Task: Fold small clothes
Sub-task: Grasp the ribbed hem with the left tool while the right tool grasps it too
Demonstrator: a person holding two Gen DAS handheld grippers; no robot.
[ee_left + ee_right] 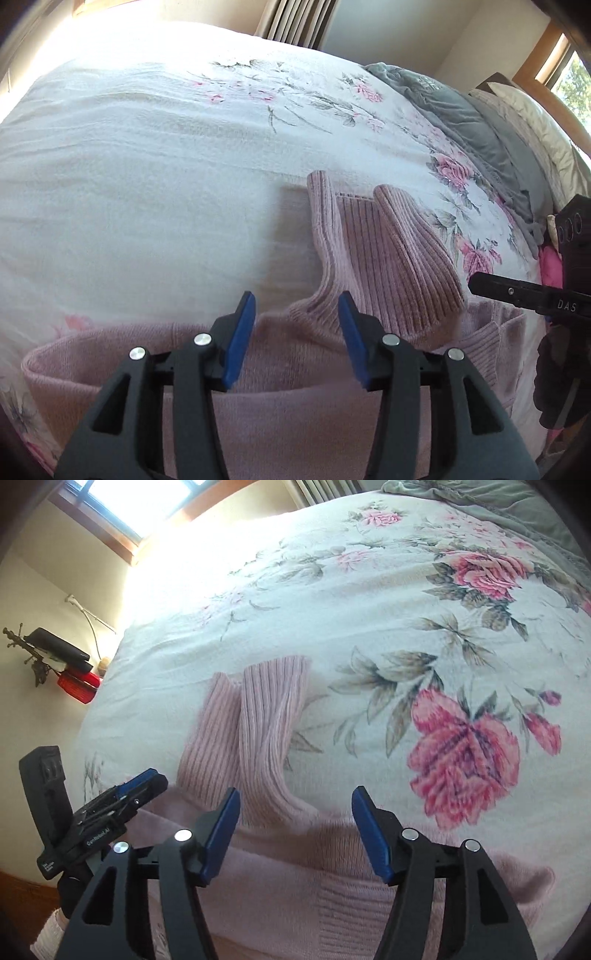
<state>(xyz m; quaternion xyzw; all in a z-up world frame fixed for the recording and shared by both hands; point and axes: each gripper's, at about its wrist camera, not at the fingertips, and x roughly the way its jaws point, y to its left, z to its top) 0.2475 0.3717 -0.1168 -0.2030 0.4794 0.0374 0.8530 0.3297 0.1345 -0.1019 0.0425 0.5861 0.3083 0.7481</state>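
A pink knit sweater (280, 369) lies on the bed, its body folded near me and two ribbed sleeves (399, 254) stretching away side by side. My left gripper (297, 339) hovers open over the sweater's body, nothing between its blue pads. In the right wrist view the same sweater (295, 864) spreads below, sleeves (266, 734) pointing away. My right gripper (295, 834) is open above the body just behind the sleeve roots, holding nothing. The right gripper (524, 291) shows at the right edge of the left wrist view, and the left gripper (129, 794) at the left of the right wrist view.
A white floral bedspread (155, 177) covers the bed. Grey blankets (465, 114) and pillows (535, 118) pile at the far right. In the right wrist view a bedside spot holds a red object (79, 685) and a dark case (59, 646) under a bright window (140, 498).
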